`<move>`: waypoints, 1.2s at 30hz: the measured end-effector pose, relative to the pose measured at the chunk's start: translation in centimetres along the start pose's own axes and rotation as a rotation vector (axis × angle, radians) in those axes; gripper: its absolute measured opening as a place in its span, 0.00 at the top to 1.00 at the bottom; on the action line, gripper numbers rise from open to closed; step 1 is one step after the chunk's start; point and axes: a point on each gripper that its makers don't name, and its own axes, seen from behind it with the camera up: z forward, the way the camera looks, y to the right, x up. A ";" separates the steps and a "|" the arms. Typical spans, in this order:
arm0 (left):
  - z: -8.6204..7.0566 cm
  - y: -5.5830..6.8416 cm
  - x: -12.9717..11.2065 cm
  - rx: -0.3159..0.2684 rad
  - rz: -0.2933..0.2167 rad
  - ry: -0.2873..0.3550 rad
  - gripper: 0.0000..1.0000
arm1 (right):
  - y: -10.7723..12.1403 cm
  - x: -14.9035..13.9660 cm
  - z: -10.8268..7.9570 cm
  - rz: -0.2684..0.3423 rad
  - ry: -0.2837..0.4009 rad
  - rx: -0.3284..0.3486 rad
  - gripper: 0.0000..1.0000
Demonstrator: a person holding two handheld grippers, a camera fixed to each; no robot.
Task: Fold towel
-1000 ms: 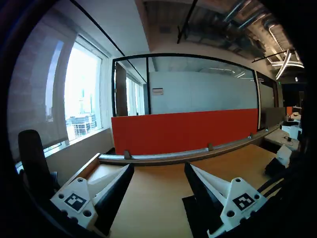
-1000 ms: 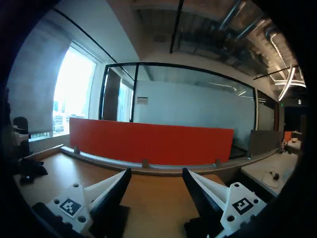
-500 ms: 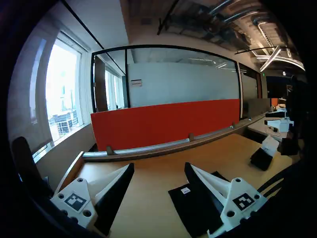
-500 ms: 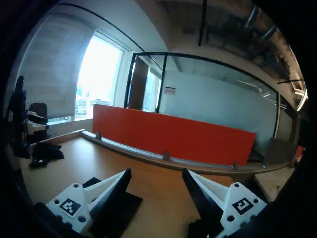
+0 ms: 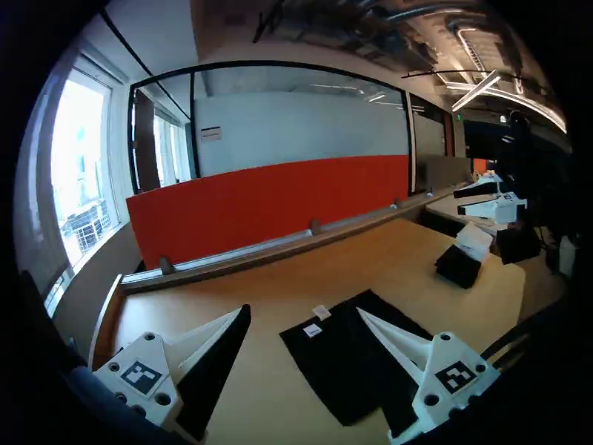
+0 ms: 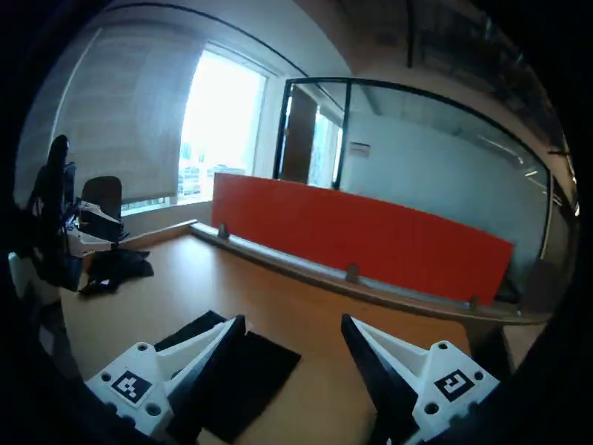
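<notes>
— Entry one: your left tongs?
— Left tongs: white fingers spread wide, nothing between them, held above the pale wooden worktop.

— Entry two: the towel?
— Black rectangular cloth towel: lying flat on the worktop, ahead of your left tongs and partly under their right-hand finger. Small white tags show at its far edge. In the right gripper view the towel lies low, passing under the left-hand finger of your right tongs. Beyond it stands the long orange-red partition panel.

— Entry three: your right tongs?
— Right tongs: fingers apart, empty, over the worktop. Whether they brush the cloth, I cannot tell.

— Entry four: progress?
— My judgement is that the folding has not begun. No corner is lifted and no edge is pinched. Whether the towel lies single or already doubled, I cannot tell. Left for you: lower both tongs to one edge, close on it, carry it across, and lay it down square.
</notes>
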 end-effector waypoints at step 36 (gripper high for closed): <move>2.4 3.6 -11.0 -0.118 0.049 -0.193 0.06 | -6.6 -10.5 2.4 -0.056 -0.221 0.175 0.00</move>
